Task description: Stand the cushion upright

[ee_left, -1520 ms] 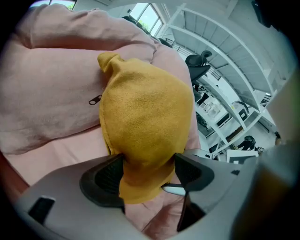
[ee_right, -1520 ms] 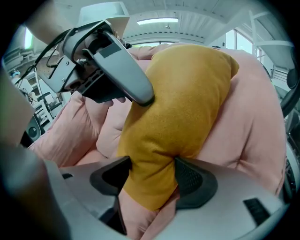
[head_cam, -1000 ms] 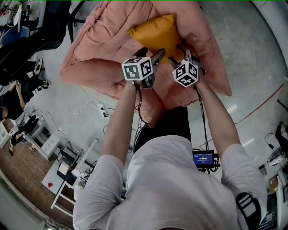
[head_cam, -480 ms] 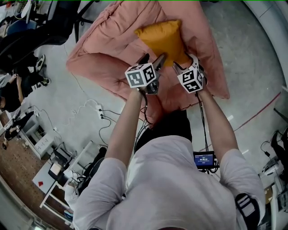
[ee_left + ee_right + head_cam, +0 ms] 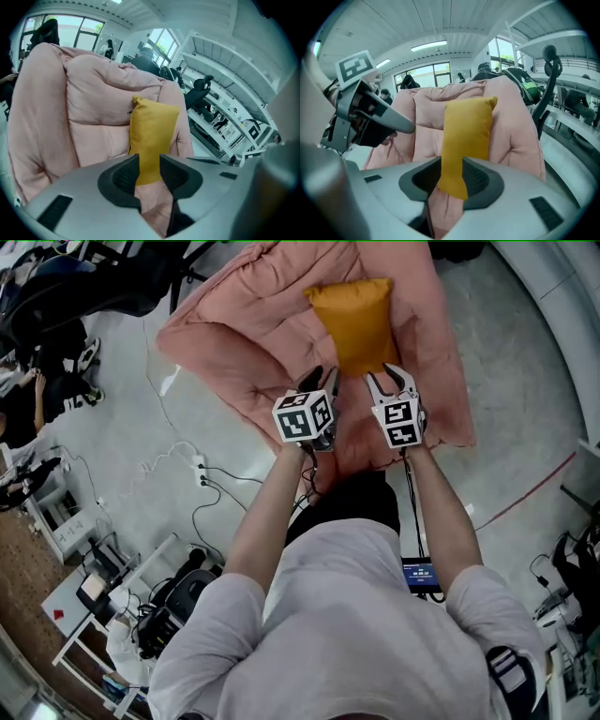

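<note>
A yellow cushion stands on end against the backrest of a pink padded lounger. My left gripper sits just below the cushion's lower left corner and my right gripper just below its lower right corner, both apart from it. Both pairs of jaws are closing with nothing gripped. In the left gripper view the cushion shows beyond the gap of the left gripper. The right gripper view shows the cushion upright past the right gripper, with the left gripper at the left.
The lounger lies on a grey floor. White cables and a power strip trail at its left. Office chairs and seated people are at the upper left, small desks at the lower left. A red floor line runs at the right.
The cushion has gone from lying tilted on the seat to standing on end against the backrest. Both grippers have drawn back off its lower corners and their jaws have narrowed.
</note>
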`<state>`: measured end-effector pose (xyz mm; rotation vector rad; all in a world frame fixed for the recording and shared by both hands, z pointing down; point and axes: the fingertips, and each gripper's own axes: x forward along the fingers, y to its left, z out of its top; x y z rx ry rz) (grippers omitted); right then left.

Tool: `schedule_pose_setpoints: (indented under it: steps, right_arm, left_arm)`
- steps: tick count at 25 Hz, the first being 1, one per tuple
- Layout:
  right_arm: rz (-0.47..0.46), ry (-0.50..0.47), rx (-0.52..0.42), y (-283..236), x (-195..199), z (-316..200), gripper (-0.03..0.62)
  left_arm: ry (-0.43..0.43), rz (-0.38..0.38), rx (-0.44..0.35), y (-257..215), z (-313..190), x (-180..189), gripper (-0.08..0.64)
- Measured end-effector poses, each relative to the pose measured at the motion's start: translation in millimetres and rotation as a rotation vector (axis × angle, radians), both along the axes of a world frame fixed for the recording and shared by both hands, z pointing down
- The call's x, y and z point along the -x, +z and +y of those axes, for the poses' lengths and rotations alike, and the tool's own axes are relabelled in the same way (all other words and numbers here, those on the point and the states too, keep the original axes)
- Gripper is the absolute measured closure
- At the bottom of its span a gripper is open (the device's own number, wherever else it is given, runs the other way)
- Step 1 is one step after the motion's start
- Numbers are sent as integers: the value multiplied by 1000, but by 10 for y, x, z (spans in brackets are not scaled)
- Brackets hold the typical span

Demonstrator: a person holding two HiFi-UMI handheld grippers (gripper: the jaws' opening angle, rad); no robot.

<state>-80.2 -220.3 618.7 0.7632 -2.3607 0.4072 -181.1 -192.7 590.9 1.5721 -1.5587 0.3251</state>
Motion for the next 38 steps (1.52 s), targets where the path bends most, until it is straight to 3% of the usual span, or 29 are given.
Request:
schedule_pose_setpoints:
  steps: [7, 13, 18, 25, 33, 38]
  right_arm:
    - [-46, 86, -81, -590, -111, 214, 541]
    - [-44, 35, -164, -1097, -106, 558, 583]
    - [-76, -5, -223, -1544, -73, 824, 583]
    - [-191, 47, -302, -2249, -143, 1346, 584]
    - [-187, 1, -437, -2782, -314, 2073, 584]
    - [-188, -27, -474, -3159, -473, 2591, 584]
  left_arm:
    - [-41, -58, -48, -361, 466, -69, 497]
    - [-19, -125, -170, -850, 726, -236, 545]
    - [-58, -191, -230, -1231, 976, -203, 546]
    - [-170, -223, -364, -1755, 1727, -168, 546]
    - [-170, -345, -504, -2376, 2344, -309, 546]
    - [-193, -336, -537, -2667, 2767, -343, 546]
